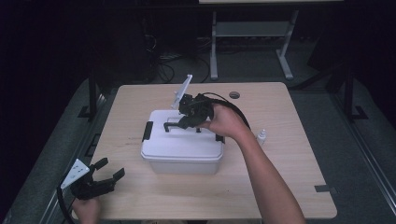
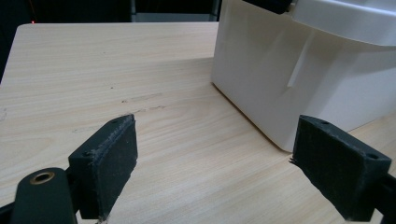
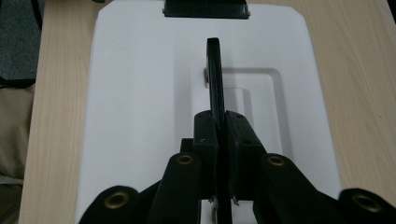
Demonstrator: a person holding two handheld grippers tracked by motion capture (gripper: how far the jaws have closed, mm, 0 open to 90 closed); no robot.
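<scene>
My right gripper [image 3: 219, 135] has its jaws pinching the black handle [image 3: 215, 79] on the white box lid [image 3: 135, 93]. My left gripper [image 2: 210, 163] has jaws spread above the table [image 2: 93, 70], box at their right.

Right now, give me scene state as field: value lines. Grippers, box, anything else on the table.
right gripper: shut on the black handle, which stands raised on the lid
left gripper: open, nothing between the jaws, near the table's front left corner
white box: mid-table, lid on
latches: a black latch at the lid's left end, one at its right end by the hand
small white bottle: upright on the table, right of the box, apart from it
</scene>
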